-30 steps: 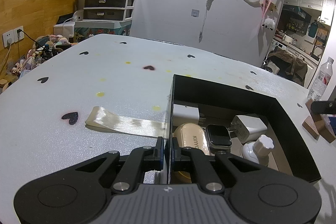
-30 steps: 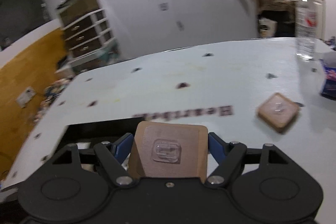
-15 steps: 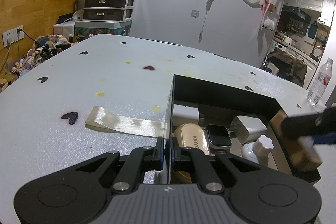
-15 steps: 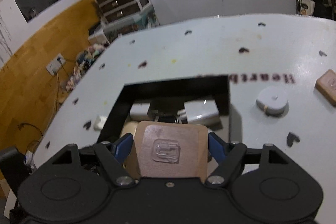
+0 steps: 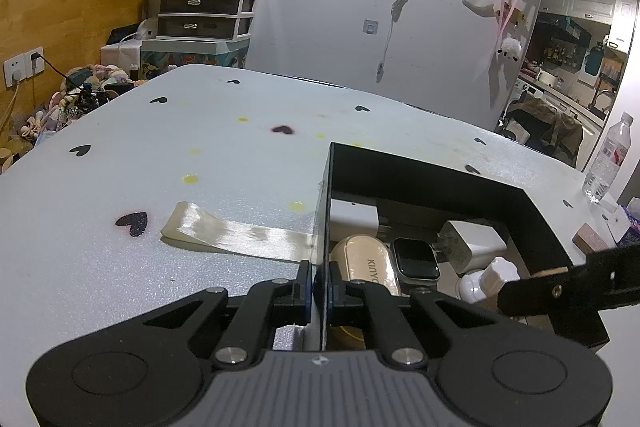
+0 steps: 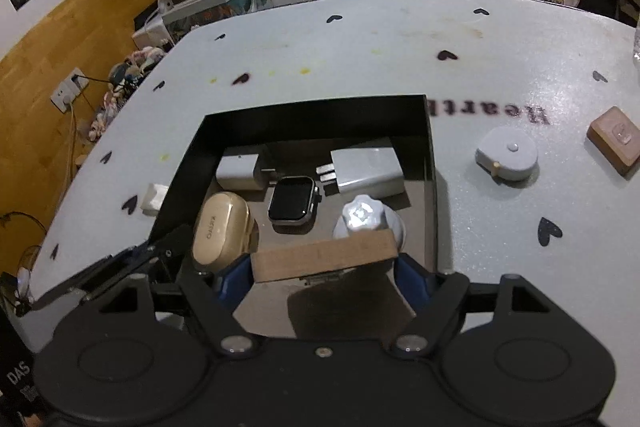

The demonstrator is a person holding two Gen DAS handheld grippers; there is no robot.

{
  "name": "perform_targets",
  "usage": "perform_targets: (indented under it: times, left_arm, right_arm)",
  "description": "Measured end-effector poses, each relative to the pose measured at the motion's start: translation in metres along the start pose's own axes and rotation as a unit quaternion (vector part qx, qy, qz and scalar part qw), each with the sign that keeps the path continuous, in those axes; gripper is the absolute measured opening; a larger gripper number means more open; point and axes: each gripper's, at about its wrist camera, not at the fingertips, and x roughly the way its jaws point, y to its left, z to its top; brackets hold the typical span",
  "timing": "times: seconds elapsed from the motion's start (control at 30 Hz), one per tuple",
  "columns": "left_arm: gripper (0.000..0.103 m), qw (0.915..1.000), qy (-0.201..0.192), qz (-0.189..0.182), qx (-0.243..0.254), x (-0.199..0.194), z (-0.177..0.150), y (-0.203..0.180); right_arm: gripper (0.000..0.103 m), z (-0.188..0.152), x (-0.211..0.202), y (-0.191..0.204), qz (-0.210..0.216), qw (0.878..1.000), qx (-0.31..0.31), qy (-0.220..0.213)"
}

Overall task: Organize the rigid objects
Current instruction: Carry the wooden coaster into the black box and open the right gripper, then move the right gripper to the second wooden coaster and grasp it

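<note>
Where it hung higher, right gripper [image 6: 325, 263] — wooden block [image 6: 324, 259] clamped — now dips inside black box [image 6: 316, 119].

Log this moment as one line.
left tongs: shut on black box wall | right tongs: shut on brown block above box

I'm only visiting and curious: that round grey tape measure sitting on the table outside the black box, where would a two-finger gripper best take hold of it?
Across its curved side wall, coming straight down from above. The tape measure lies flat like a puck on the table, so its rim offers two opposite sides for the fingers. I'd probably avoid the small tab sticking out at its left edge. It has open table all around.
</note>
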Motion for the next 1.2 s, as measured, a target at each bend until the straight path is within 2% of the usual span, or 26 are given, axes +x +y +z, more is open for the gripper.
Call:
perform_targets:
  times: [0.13,0.77,1.2]
  left_arm:
    - [0.007,1.0,0.0,0.0,0.0,0.0,0.0,0.0]
    - [0.007,1.0,0.0,0.0,0.0,0.0,0.0,0.0]
    - [0.007,1.0,0.0,0.0,-0.001,0.0,0.0,0.0]
  right_arm:
    - [0.085,-0.001,0.0,0.003,0.0,1.0,-0.008,0.005]
    - [0.088,-0.005,-0.008,0.0,0.007,1.0,-0.004,0.004]
    - [0.093,-0.007,-0.048,-0.014,-0.002,0.997,-0.023,-0.068]
